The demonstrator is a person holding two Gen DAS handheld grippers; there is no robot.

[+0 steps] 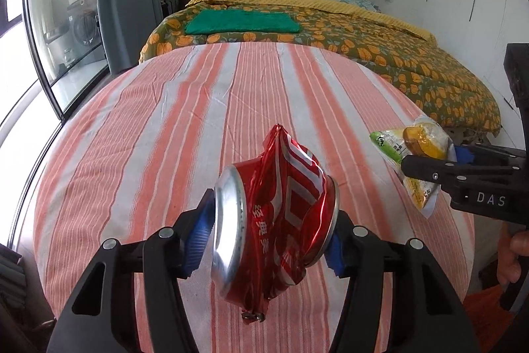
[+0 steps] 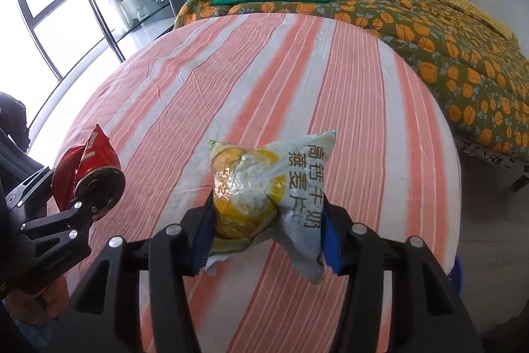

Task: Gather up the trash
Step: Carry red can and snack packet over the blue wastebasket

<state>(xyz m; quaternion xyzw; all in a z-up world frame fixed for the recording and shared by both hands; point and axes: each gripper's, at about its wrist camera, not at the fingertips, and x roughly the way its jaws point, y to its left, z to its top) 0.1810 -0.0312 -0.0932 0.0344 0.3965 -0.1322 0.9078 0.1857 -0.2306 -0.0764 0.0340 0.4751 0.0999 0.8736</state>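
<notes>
With both pieces of trash already lifted clear of the counter (image 1: pixel 158 108), I judge that I am past the pick-up and into the carry-off step. My left gripper (image 1: pixel 267 240) has its jaws clenched on the crushed red can (image 1: pixel 274 220), pinching it end to end so the silver base faces left and the crumpled body bulges up between the blue pads (image 1: pixel 198 237); the can hangs just above the near part of the counter's striped cloth. My right gripper (image 2: pixel 267 230) has its jaws clenched on the snack packet (image 2: pixel 264 197), a puffy wrapper printed yellow and pale with dark characters, squeezed at its waist and held above the counter's near right edge. From the left wrist view the packet (image 1: pixel 413 154) sits to the right of the can, well apart from it. No bin, bag or other container shows in either view, so I cannot say where the trash is meant to go or what any receptacle holds; the only hint is a sliver of something blue (image 2: pixel 458 273) low beyond the counter's right edge, too cut off to name. The next move calls for swinging both loads off the counter to find the receptacle, keeping the squeeze steady, since the slick packet looks likely to slip.
</notes>
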